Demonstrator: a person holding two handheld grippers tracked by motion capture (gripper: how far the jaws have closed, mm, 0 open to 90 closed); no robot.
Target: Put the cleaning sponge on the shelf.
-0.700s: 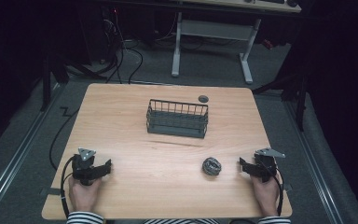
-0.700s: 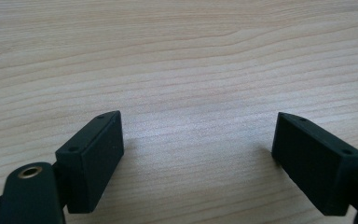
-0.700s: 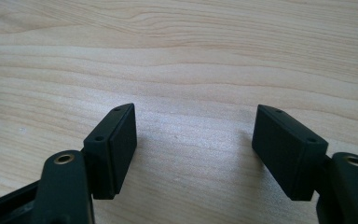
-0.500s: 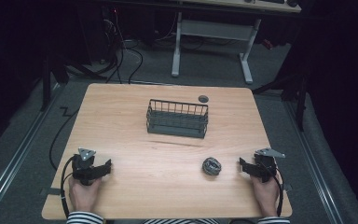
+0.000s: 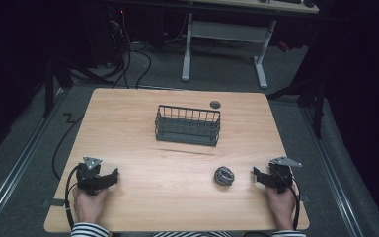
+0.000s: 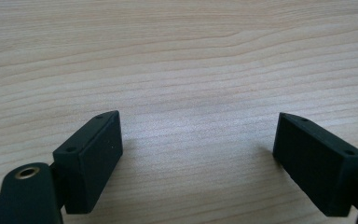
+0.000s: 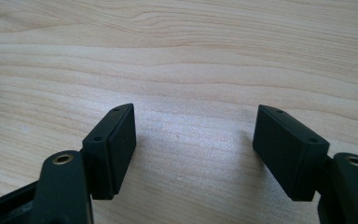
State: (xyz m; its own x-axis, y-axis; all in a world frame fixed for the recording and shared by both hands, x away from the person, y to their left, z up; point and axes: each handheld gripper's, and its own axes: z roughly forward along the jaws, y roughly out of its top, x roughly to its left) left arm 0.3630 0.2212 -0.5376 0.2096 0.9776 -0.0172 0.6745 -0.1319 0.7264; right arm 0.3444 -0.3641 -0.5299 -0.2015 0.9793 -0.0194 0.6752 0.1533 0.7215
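My right gripper (image 5: 262, 177) rests lower right with jaws spread and empty, pointed at the ball (image 5: 224, 175) just left of it, ready to grab. My left gripper (image 5: 107, 178) waits gaping at lower left; the basket (image 5: 187, 126) stands centre.

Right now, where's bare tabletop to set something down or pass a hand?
Widest free patch: the light wooden table left of the dark wire basket, back to the far edge. Also bare: the strip between the basket and the near edge, from the left gripper across to the crumpled grey ball. Tightest: between that ball and the right gripper.
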